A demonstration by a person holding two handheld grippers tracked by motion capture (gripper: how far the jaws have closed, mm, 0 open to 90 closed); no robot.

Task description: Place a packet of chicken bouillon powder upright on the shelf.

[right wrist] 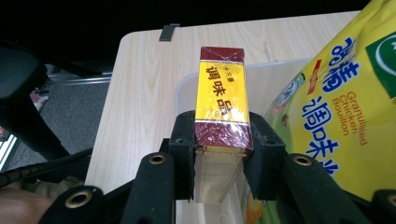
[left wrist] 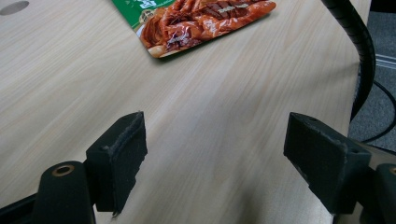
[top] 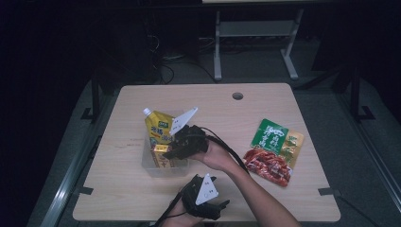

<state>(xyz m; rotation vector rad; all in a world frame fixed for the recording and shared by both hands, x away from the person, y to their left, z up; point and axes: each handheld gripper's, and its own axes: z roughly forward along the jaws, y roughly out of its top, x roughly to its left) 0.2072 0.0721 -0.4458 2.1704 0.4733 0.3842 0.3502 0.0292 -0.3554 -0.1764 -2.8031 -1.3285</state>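
Observation:
My right gripper (right wrist: pixel 219 140) is shut on a yellow and dark red seasoning box (right wrist: pixel 220 100), its pads pressing both long sides. In the high view that gripper (top: pixel 176 150) holds the box (top: pixel 161 156) over a clear plastic bin (top: pixel 149 168), with the box's lower end inside it. A yellow chicken bouillon pouch (top: pixel 158 127) with a white cap stands in the bin, right beside the box (right wrist: pixel 336 107). My left gripper (left wrist: pixel 215 158) is open over bare wood near the table's front edge (top: pixel 222 205), with nothing between its pads.
A green and red sausage packet (top: pixel 274 151) lies flat on the right of the wooden table (top: pixel 118 189); its red end appears ahead of the left gripper (left wrist: pixel 205 23). A cable hole (top: pixel 237 96) sits near the far edge. A black cable (left wrist: pixel 359 51) trails at the right.

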